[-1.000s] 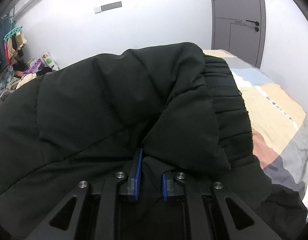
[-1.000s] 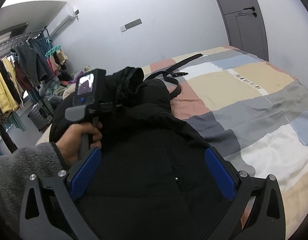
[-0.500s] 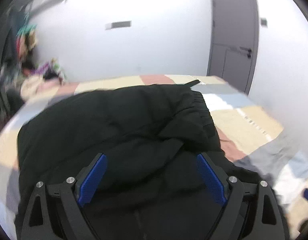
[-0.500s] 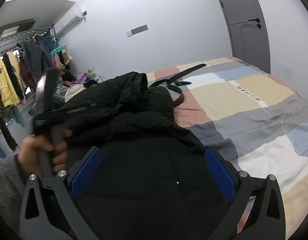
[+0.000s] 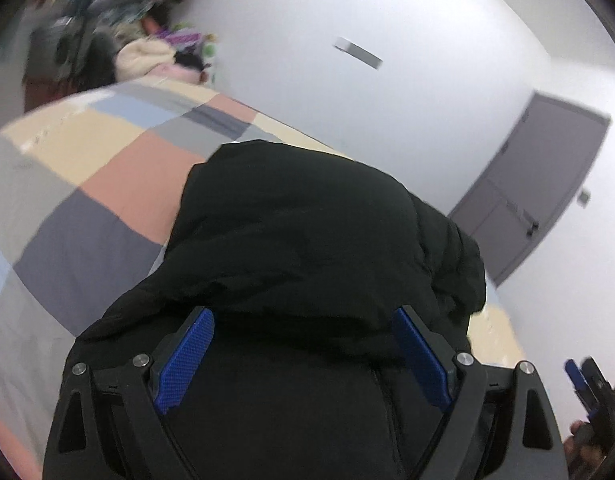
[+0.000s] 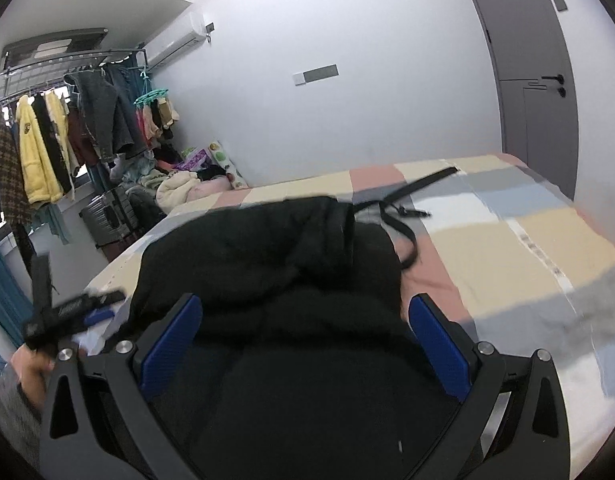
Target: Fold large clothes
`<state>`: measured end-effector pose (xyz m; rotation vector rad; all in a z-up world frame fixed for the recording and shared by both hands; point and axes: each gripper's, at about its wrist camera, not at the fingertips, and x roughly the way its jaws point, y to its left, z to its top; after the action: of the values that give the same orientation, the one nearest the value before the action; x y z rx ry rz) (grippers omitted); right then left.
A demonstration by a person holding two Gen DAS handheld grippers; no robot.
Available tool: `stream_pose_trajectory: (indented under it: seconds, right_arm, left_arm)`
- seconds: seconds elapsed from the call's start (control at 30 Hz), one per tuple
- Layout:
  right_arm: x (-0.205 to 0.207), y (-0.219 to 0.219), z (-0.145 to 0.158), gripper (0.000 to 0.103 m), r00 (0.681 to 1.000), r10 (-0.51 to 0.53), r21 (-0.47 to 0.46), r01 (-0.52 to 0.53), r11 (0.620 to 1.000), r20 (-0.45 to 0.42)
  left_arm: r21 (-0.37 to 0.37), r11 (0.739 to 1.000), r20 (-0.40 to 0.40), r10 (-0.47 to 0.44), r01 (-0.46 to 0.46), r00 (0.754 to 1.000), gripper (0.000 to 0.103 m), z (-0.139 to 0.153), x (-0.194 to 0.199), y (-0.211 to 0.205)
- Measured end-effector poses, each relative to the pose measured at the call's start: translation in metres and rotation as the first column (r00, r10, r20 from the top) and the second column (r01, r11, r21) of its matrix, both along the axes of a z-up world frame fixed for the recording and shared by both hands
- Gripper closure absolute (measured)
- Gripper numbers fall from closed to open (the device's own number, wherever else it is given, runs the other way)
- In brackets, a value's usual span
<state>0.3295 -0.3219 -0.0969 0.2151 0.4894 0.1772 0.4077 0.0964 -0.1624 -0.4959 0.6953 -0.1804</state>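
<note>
A big black padded jacket [image 5: 307, 240] lies bundled on the patchwork bedspread [image 5: 119, 176]. My left gripper [image 5: 303, 344] is open, its blue pads wide apart just above the jacket, holding nothing. In the right wrist view the same jacket [image 6: 275, 264] fills the foreground. My right gripper [image 6: 305, 336] is open over it, empty. A black belt [image 6: 403, 216] trails from the jacket across the bed. The left gripper [image 6: 87, 312] shows blurred at the left edge of the right wrist view, and the right gripper's fingertips [image 5: 579, 376] show at the right edge of the left wrist view.
The bedspread [image 6: 527, 248] stretches to the right of the jacket. A grey door [image 6: 531, 80] stands at the far right. A rack of hanging clothes [image 6: 59, 140] and a pile of laundry [image 6: 179, 188] stand left of the bed by the white wall.
My left gripper let go of the jacket fold, opened wide, then swung left and tilted. The right gripper stayed open and shifted slightly over the jacket.
</note>
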Motion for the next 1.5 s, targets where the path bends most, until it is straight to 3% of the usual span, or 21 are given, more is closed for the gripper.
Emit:
stream_pose_trajectory:
  seconds: [0.13,0.27,0.43,0.7,0.87,0.93,1.0,1.1,1.17,1.27,1.5]
  right_arm:
    - [0.064,0.006,-0.008,0.001,0.999,-0.003,0.022,0.004,1.0,-0.043]
    - [0.115,0.009,-0.042,0.005,0.995,0.007,0.043,-0.003,0.999,-0.096]
    - [0.151,0.006,-0.083,0.011,0.988,0.017,0.046,-0.01,0.999,-0.156]
    - [0.176,-0.011,-0.11,0.023,0.984,0.026,0.16,0.002,0.987,-0.174]
    - [0.173,0.002,-0.097,0.063,0.988,0.066,0.151,-0.045,0.988,-0.138]
    - [0.166,0.009,-0.088,0.073,0.99,0.081,0.132,-0.066,0.989,-0.118]
    - [0.156,0.015,-0.074,0.075,0.991,0.101,0.118,-0.09,0.989,-0.084]
    - [0.138,0.017,-0.054,0.08,0.991,0.124,0.12,-0.118,0.986,-0.04]
    - [0.13,0.017,-0.044,0.083,0.992,0.123,0.108,-0.118,0.987,-0.037]
    - [0.115,0.014,-0.036,0.084,0.99,0.134,0.09,-0.131,0.987,-0.031]
    - [0.118,0.003,-0.063,0.085,0.98,0.11,0.041,-0.105,0.994,-0.167]
  left_arm:
    - [-0.099,0.995,-0.043,0.025,-0.029,0.999,0.012,-0.02,0.014,0.019]
    - [-0.24,0.97,-0.104,0.027,-0.051,0.994,0.012,-0.047,0.018,0.039]
    - [-0.314,0.948,-0.13,0.009,-0.05,0.992,0.012,-0.067,0.023,0.047]
    - [-0.355,0.933,-0.124,0.023,-0.066,0.992,0.013,-0.096,0.048,0.048]
    - [-0.37,0.927,-0.091,0.026,-0.058,0.995,0.038,-0.099,0.056,0.052]
    - [-0.362,0.93,-0.085,0.032,-0.061,0.996,0.053,-0.096,0.056,0.053]
    - [-0.348,0.935,-0.066,0.047,-0.067,0.997,0.076,-0.086,0.052,0.056]
    - [-0.342,0.937,-0.018,0.074,-0.076,0.997,0.092,-0.066,0.04,0.064]
    - [-0.325,0.943,0.026,0.089,-0.075,0.996,0.099,-0.052,0.031,0.068]
    - [-0.295,0.952,0.074,0.109,-0.083,0.991,0.099,-0.035,0.02,0.071]
    - [-0.216,0.973,0.041,0.094,-0.083,0.995,0.1,-0.034,0.017,0.061]
